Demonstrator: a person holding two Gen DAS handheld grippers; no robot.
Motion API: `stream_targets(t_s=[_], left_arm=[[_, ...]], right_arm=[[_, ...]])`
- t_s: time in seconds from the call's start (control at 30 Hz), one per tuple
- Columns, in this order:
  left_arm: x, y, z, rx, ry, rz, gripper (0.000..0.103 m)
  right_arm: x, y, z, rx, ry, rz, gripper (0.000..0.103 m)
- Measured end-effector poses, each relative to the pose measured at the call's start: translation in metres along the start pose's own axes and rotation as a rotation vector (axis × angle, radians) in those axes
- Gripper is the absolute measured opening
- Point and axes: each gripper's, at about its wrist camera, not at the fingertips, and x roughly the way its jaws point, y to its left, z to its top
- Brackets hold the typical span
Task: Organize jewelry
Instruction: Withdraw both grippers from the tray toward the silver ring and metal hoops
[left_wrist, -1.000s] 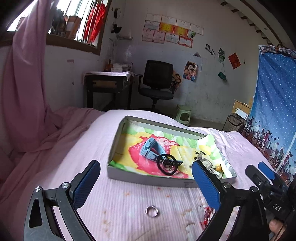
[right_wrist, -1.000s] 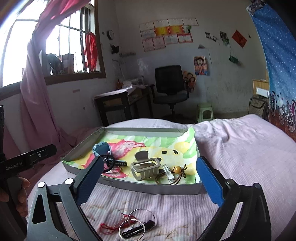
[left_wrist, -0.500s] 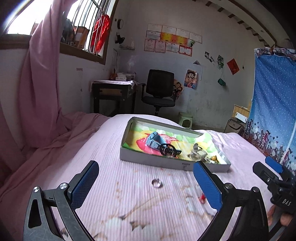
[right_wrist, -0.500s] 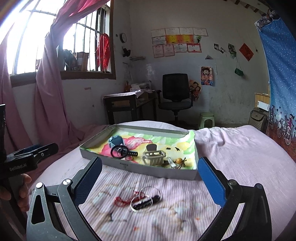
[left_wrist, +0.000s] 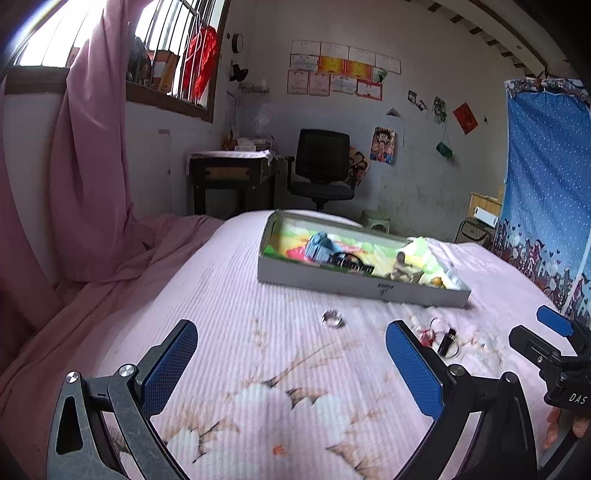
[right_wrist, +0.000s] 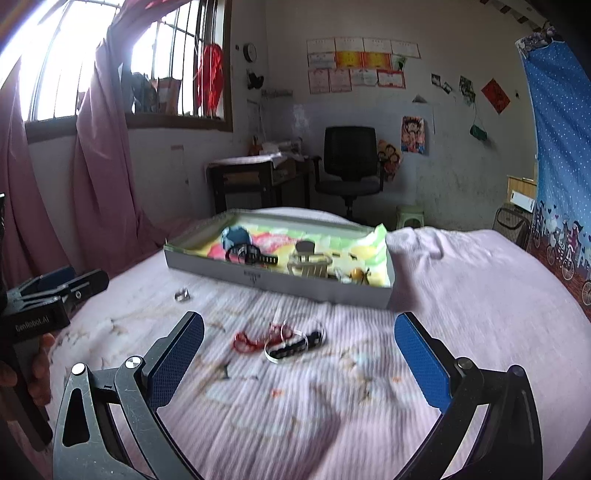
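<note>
A shallow grey box (left_wrist: 354, 286) (right_wrist: 280, 282) lined with bright paper lies on the pink bed; inside are a blue watch (left_wrist: 320, 248), a black watch (right_wrist: 248, 254), a cream hair clip (right_wrist: 309, 263) and small trinkets. On the sheet in front of it lie a silver ring (left_wrist: 332, 318) (right_wrist: 182, 294) and a tangle of red cord, thin rings and a black-and-white bracelet (right_wrist: 284, 338) (left_wrist: 439, 336). My left gripper (left_wrist: 291, 363) is open and empty, short of the ring. My right gripper (right_wrist: 299, 360) is open and empty just before the tangle.
The pink bed sheet (left_wrist: 236, 295) reaches to pink curtains (left_wrist: 85, 177) on the left. A desk (left_wrist: 229, 177), a black office chair (left_wrist: 321, 166) and a green stool (right_wrist: 410, 216) stand beyond the bed. A blue curtain (left_wrist: 546, 192) hangs at right.
Both grippers have drawn back and away from the box, so it looks smaller and farther. The ring and the tangle now lie ahead of the fingers. Nothing was picked up.
</note>
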Motion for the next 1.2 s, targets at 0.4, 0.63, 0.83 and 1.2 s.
stream_targets(t_s=[0.4,0.63,0.83,1.2], left_arm=[[0.013,0.006,-0.021,0.014,0.073,0.022,0.103],[0.023,0.004,-0.019,0.034,0.115,0.014,0.103],[0.038,-0.003,-0.012,0.078,0.144,0.01,0.103],[0.072,-0.006,-0.003,0.066,0.249,-0.049,0.103]], right_arm=[[0.024,0.011,-0.019,-0.033,0.139,0.014,0.102],[0.035,0.01,-0.021,-0.022,0.198,0.028,0.102],[0.053,0.0,-0.023,0.021,0.259,0.049,0.101],[0.073,-0.005,-0.016,0.064,0.266,0.08,0.091]])
